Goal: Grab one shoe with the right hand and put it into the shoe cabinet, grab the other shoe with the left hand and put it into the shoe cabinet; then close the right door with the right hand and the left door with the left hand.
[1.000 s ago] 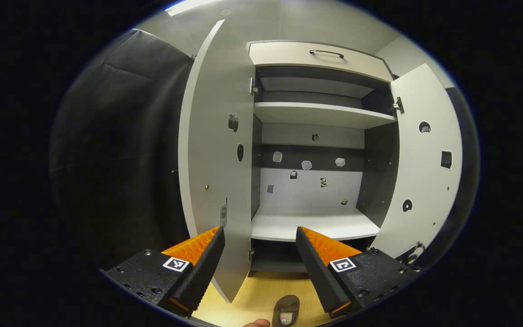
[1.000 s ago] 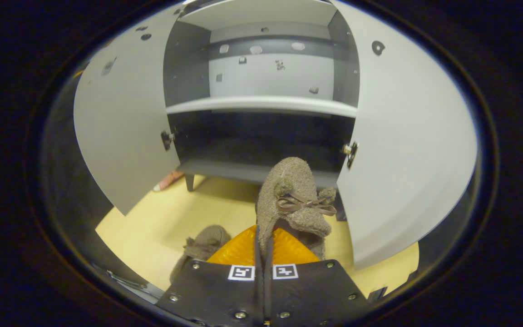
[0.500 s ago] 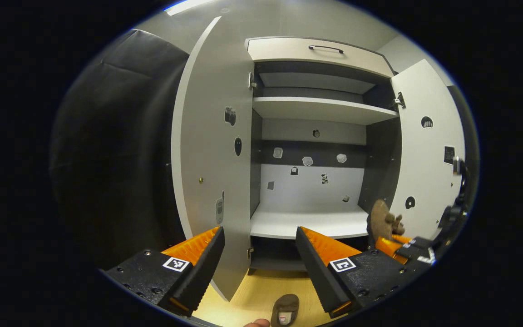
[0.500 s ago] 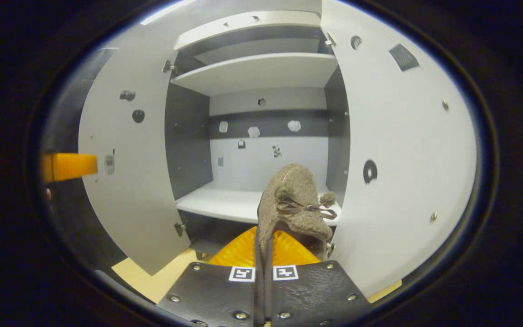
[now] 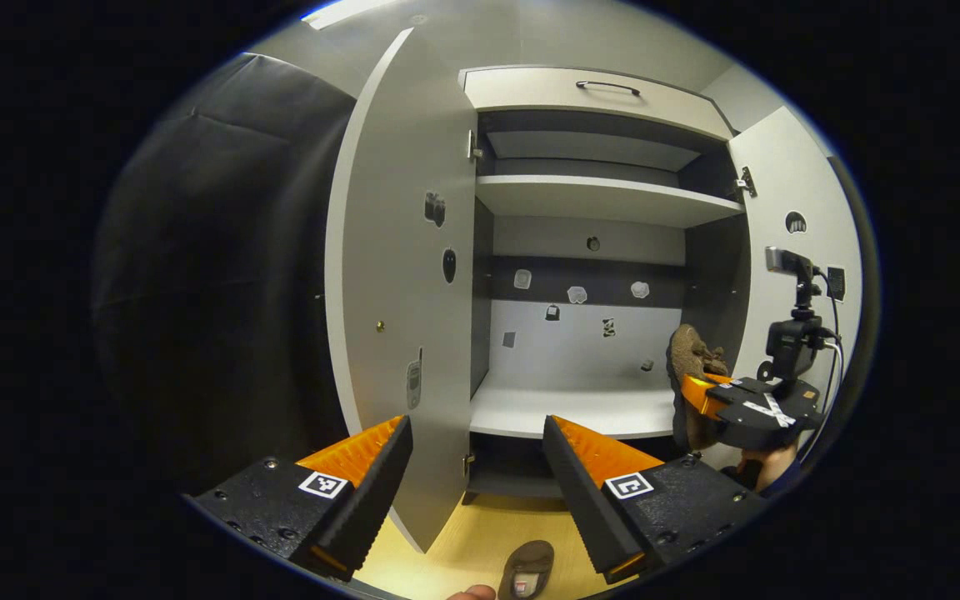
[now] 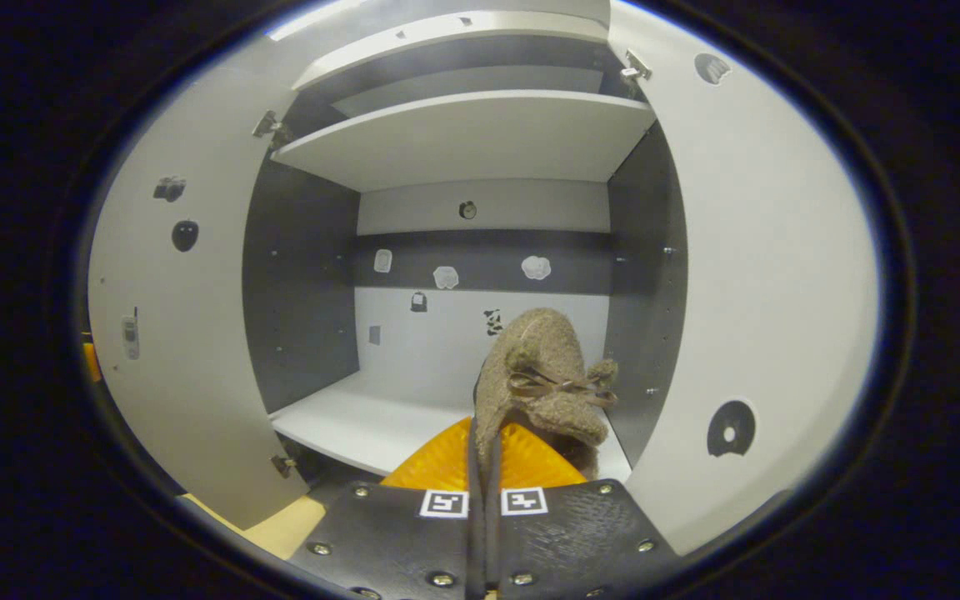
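Note:
My right gripper (image 6: 484,433) is shut on a fuzzy brown shoe (image 6: 534,379) with a small bow, holding it toe-forward over the front of the white middle shelf (image 6: 355,421) of the open shoe cabinet. The left gripper view shows that same shoe (image 5: 688,358) and the right gripper (image 5: 697,392) at the cabinet's right side, beside the right door (image 5: 788,200). My left gripper (image 5: 476,433) is open and holds nothing, hanging in front of the left door (image 5: 401,275). The other brown shoe (image 5: 527,569) lies on the yellow floor below.
Both cabinet doors stand wide open, the left door (image 6: 172,333) and the right door (image 6: 763,275). An upper shelf (image 5: 605,198) and a drawer with a dark handle (image 5: 607,86) sit above. A fingertip (image 5: 472,592) shows beside the floor shoe. Black cloth wall (image 5: 213,275) at the left.
My right gripper has carried the shoe up from the floor and forward to the middle shelf's opening. The left gripper has stayed open and almost still.

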